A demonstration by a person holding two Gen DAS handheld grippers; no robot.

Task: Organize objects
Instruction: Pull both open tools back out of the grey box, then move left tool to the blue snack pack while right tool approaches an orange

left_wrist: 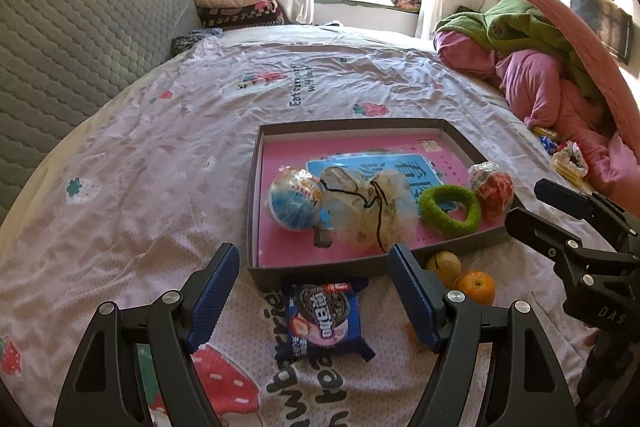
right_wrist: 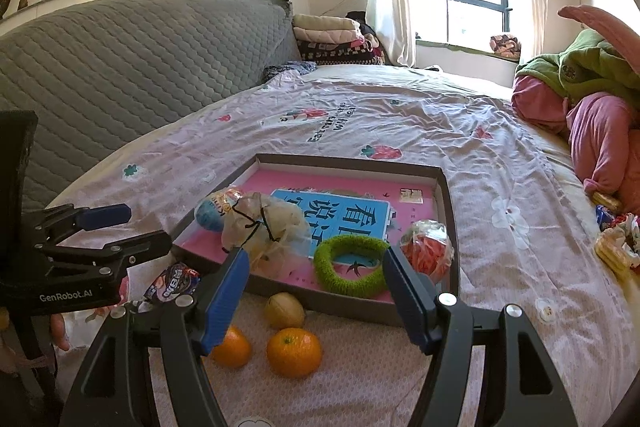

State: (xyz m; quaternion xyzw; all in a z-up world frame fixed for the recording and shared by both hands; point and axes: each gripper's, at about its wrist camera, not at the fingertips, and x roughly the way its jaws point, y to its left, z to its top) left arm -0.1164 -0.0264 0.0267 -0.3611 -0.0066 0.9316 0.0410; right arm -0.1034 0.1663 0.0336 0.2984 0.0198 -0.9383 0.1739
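oranges [right_wrist: 294,351]: 2 | wrapped balls [left_wrist: 295,202]: 2 | cookie packet [left_wrist: 326,319]: 1 | green ring [left_wrist: 450,205]: 1 | tray [left_wrist: 253,203]: 1

The left gripper [right_wrist: 104,227] body carried white lettering "GenRobot.AI". The right gripper [left_wrist: 560,215] housing showed the letters "DAS", the rest cut off. The blue panel on the pink book [right_wrist: 340,215] bore large Chinese characters, the first being "看". The bedsheet [left_wrist: 298,89] print read "Eat", remainder illegible
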